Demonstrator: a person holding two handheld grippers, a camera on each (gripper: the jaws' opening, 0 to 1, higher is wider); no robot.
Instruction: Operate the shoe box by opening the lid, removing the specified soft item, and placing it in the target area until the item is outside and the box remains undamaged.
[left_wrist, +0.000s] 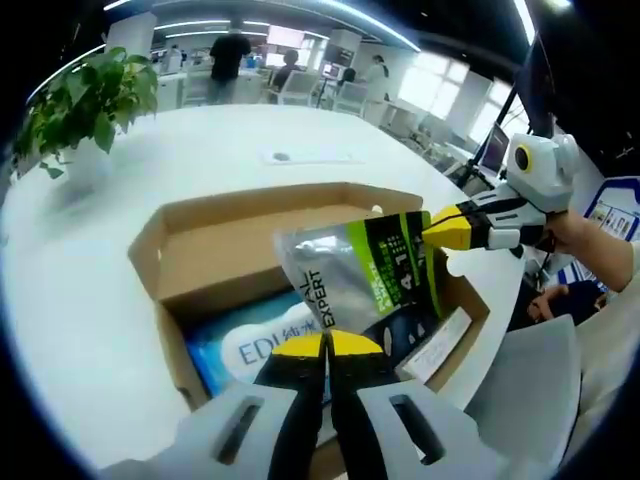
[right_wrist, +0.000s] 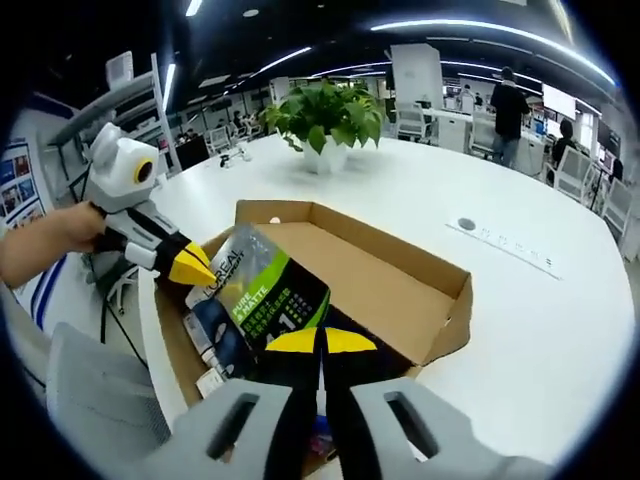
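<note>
Right up close in the left gripper view, got the left claw (left_wrist: 325, 345) clenched on the bottom edge of the silver-and-green pouch (left_wrist: 365, 270). Same deal just past it, with the right claw (left_wrist: 445, 228) pinching the pouch's top corner from the right. Holding the pouch pretty much upright between the two, up over the open cardboard box (left_wrist: 220, 215). Can see a blue-and-white pack (left_wrist: 250, 350) down inside the box, lid flap folded back. Sitting on a white counter (left_wrist: 80, 300). Further back, spotting a potted plant (left_wrist: 85, 100) near the counter's edge, then office desks and a standing person (left_wrist: 230, 55).
</note>
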